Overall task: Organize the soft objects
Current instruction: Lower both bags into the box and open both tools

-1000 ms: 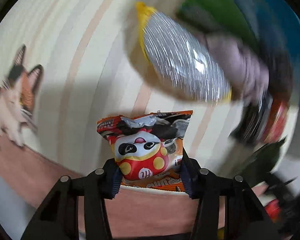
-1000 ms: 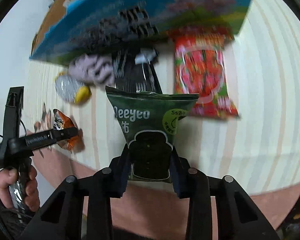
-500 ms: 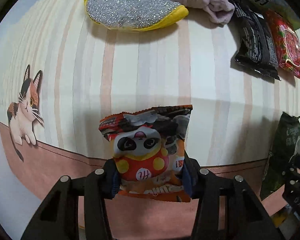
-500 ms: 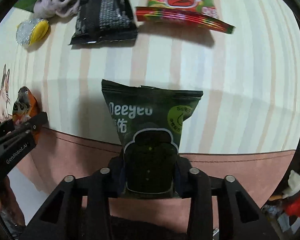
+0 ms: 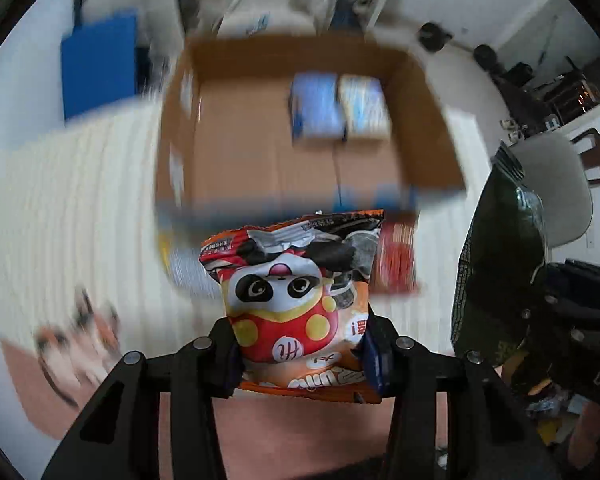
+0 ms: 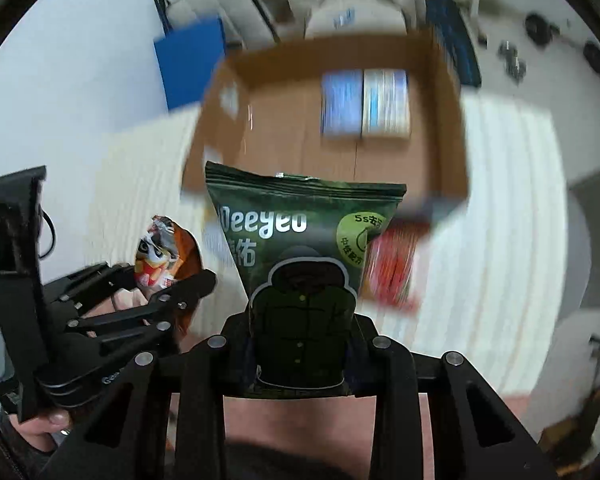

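My left gripper (image 5: 300, 356) is shut on an orange panda snack bag (image 5: 296, 300) and holds it in the air. My right gripper (image 6: 302, 354) is shut on a dark green Deeyeo bag (image 6: 300, 264), also lifted. An open cardboard box (image 5: 260, 152) stands ahead on the striped table; it also shows in the right wrist view (image 6: 292, 128). Each view shows the other gripper's bag: the green bag (image 5: 496, 256) at the right, the panda bag (image 6: 164, 256) at the left. A red snack bag (image 6: 392, 272) lies on the table in front of the box.
Two blue and white packs (image 5: 340, 108) lie inside the box at the back; they also show in the right wrist view (image 6: 364, 104). A blue panel (image 5: 98, 60) stands behind the table at the left. A grey chair (image 5: 556, 188) is at the right. The views are motion-blurred.
Both grippers have risen and tilted up with their bags. The views now look over the open box, not down at the items on the table.
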Demonstrator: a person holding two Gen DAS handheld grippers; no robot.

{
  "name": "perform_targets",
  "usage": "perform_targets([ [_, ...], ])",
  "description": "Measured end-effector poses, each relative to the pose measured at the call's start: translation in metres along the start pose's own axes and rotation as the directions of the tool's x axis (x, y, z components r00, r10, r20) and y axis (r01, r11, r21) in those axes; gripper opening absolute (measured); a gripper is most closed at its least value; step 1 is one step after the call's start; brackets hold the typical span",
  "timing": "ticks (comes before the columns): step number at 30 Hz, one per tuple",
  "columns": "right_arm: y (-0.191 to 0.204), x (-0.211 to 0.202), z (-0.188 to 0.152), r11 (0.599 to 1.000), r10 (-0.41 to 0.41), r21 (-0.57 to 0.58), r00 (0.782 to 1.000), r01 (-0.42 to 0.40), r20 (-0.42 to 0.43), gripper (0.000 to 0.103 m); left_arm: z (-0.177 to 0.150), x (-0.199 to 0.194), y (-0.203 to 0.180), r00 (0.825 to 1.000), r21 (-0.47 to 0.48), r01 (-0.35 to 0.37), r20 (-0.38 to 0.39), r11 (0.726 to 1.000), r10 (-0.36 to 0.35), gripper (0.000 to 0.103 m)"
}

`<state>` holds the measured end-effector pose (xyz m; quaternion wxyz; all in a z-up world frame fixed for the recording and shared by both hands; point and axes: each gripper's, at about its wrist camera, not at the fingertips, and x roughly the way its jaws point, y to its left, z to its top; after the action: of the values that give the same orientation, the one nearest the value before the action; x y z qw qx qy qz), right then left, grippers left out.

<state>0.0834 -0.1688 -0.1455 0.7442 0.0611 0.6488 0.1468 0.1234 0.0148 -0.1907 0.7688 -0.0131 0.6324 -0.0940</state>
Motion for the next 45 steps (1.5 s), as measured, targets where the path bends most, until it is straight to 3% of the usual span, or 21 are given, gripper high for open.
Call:
perform_targets([
  [4,-0.006,0.01,0.067,0.997,-0.074,0.013,0.997,0.074,-0.003,0.035,0.075,0.003,0.007,0.998,0.018,-0.061,0.023,0.998,0.061,0.044],
  [9,-0.03,0.072,0.116,0.99,-0.11,0.076,0.985,0.121,-0.132,0.035,0.143,0.066,0.029,0.994,-0.019,-0.051,-0.098,0.999,0.049,0.044],
  [12,-0.041,0.11,0.139,0.984,-0.116,0.105,0.97,0.141,-0.215,0.035,0.16,0.103,0.034,0.982,-0.03,-0.036,-0.185,0.999,0.029,0.044],
  [16,-0.054,0.146,0.144,0.979,-0.141,0.103,0.947,0.177,-0.289,0.035,0.176,0.142,0.036,0.963,-0.045,-0.025,-0.269,0.999,0.012,0.044],
  [27,-0.068,0.192,0.145,0.969,-0.166,0.103,0.906,0.223,-0.39,0.035,0.21,0.191,0.04,0.936,-0.033,-0.073,-0.348,0.997,0.057,0.046],
  [30,-0.071,0.199,0.147,0.968,-0.165,0.105,0.898,0.226,-0.407,0.037,0.214,0.199,0.043,0.918,-0.065,-0.086,-0.392,0.994,0.054,0.047],
  [31,-0.072,0.2,0.148,0.968,-0.163,0.109,0.898,0.225,-0.41,0.043,0.215,0.197,0.046,0.917,-0.081,-0.08,-0.398,0.993,0.042,0.048],
  [33,-0.074,0.195,0.152,0.968,-0.164,0.111,0.902,0.226,-0.4,0.067,0.218,0.191,0.05,0.925,-0.095,-0.07,-0.38,0.993,0.029,0.056],
  [34,-0.074,0.191,0.154,0.969,-0.161,0.11,0.905,0.221,-0.393,0.082,0.22,0.186,0.051,0.931,-0.095,-0.072,-0.365,0.993,0.032,0.069],
  [35,-0.073,0.187,0.156,0.971,-0.156,0.11,0.91,0.213,-0.385,0.084,0.221,0.181,0.051,0.936,-0.092,-0.079,-0.35,0.993,0.042,0.085],
  [36,-0.072,0.182,0.158,0.972,-0.153,0.11,0.913,0.209,-0.379,0.084,0.222,0.177,0.052,0.94,-0.09,-0.086,-0.338,0.992,0.051,0.091],
  [39,-0.068,0.169,0.163,0.973,-0.164,0.097,0.919,0.211,-0.358,0.086,0.218,0.162,0.052,0.949,-0.087,-0.081,-0.312,0.993,0.05,0.093],
  [41,-0.064,0.162,0.165,0.974,-0.166,0.088,0.925,0.208,-0.342,0.102,0.216,0.155,0.052,0.955,-0.084,-0.078,-0.291,0.993,0.051,0.093],
  [45,-0.053,0.142,0.165,0.972,-0.211,0.044,0.936,0.233,-0.283,0.103,0.205,0.136,0.048,0.969,-0.073,-0.072,-0.241,0.995,0.052,0.094],
])
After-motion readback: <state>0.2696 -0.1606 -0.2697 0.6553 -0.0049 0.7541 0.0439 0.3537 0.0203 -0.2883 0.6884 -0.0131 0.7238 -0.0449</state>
